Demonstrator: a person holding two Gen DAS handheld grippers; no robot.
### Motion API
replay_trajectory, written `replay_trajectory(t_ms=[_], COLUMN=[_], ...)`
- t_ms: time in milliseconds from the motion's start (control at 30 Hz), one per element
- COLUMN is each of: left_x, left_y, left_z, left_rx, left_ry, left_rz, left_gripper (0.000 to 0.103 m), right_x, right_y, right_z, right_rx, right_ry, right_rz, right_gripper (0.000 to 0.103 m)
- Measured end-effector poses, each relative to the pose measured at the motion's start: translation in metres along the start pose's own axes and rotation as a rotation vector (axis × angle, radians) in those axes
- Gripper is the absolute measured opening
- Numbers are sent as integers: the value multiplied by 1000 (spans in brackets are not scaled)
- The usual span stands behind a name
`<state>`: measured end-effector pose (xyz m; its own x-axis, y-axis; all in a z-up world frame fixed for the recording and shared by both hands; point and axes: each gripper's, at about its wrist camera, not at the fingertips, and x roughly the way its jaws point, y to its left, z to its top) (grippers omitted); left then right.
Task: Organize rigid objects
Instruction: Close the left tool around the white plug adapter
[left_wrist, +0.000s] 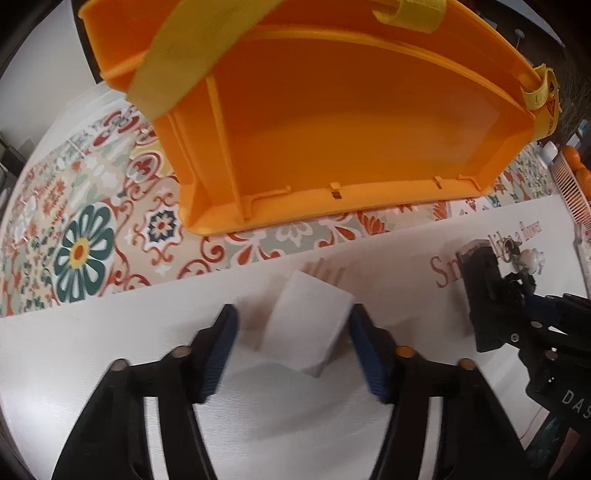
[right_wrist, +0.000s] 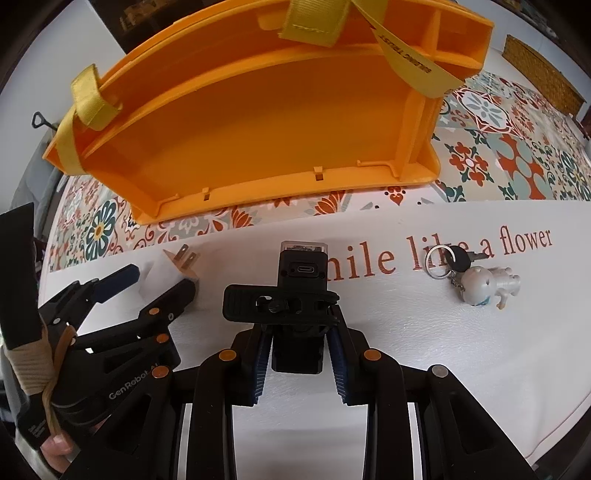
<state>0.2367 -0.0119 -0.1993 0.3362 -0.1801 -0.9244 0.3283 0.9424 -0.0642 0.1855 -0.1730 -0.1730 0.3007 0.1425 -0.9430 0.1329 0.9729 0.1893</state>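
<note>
An orange bin with yellow straps lies open on the patterned cloth; it also shows in the right wrist view. My left gripper is open around a white plug adapter on the white mat; the adapter's prongs show in the right wrist view, where the left gripper is at the left. My right gripper is shut on a black device with a clamp, seen also in the left wrist view. A key ring with a white figure lies to the right on the mat.
The white mat bears the words "Smile like a flower". The patterned tablecloth lies beyond it. A pink rack stands at the far right in the left wrist view.
</note>
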Motion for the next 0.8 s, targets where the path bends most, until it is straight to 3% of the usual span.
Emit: replay_trajectory(t_ms=[167,800], left_x=[-2,-38], left_y=[-3,-14], left_z=[0,-8], left_rx=[-12,-71], left_ry=[-11,-72], left_rz=[-19,-44], left_gripper=[42,37], right_x=[2,-9], right_y=[1,-1], right_z=[1,6], right_rx=[-9,-55], right_ry=[-1,-18], right_rz=[1,39], right_gripper=[30,30])
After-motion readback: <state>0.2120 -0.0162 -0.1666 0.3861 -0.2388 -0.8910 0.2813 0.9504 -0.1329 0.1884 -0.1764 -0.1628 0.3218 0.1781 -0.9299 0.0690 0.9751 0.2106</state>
